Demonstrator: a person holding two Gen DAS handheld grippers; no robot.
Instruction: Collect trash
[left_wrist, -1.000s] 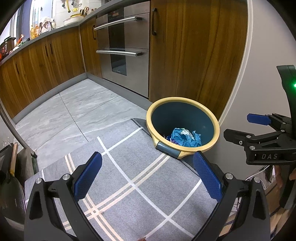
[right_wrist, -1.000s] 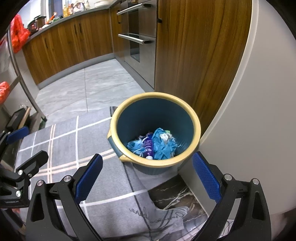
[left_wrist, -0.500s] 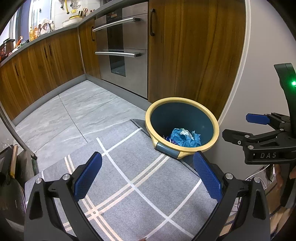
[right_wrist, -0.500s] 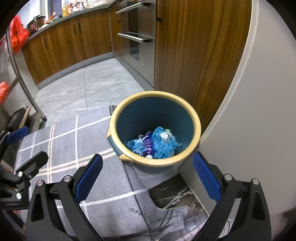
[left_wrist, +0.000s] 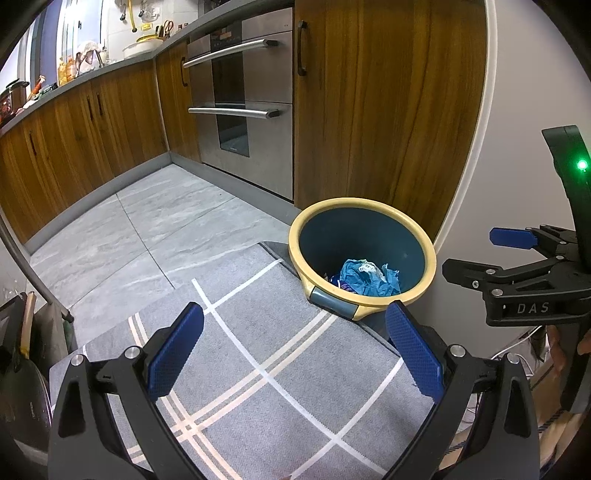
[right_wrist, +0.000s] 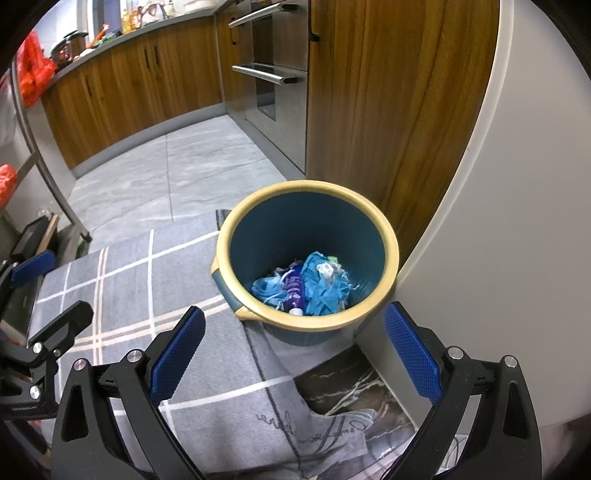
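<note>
Kitchen floor of grey tile (left_wrist: 155, 225) ran between wooden cabinets (left_wrist: 92, 133) and a steel oven (left_wrist: 240, 110), and both claws hung above it. From the left claw (left_wrist: 295, 354), its blue pads stood wide apart with nothing between them, over a grey rug (left_wrist: 258, 387) crossed by white lines. Just past its right pad sat the bin (left_wrist: 424, 254), a dark blue tub with a yellow rim, standing on the floor against the corner where the wooden cabinet met a white wall (left_wrist: 517, 92). The rug's far edge reached the bin's foot. The right claw (right_wrist: 293, 352) was likewise spread open and empty, held just short of the bin (right_wrist: 384, 236) and looking down into it. Inside lay the collected trash: crumpled blue gloves or wrappers (right_wrist: 325, 284), a small purple bottle (right_wrist: 294, 288) lying on its side with its white cap toward the near wall, and a scrap of clear and white wrapping on top; the pile covered only the bottom of the tub. In the left view only the blue wad (left_wrist: 369, 277) showed over the rim. Beside the bin's base a dark, marbled sheet (right_wrist: 351, 387) lay under a folded corner of the rug (right_wrist: 122, 280). Farther out, jars and pots crowded the worktop (left_wrist: 110, 70), and red bags (right_wrist: 31, 70) hung at the far left.
</note>
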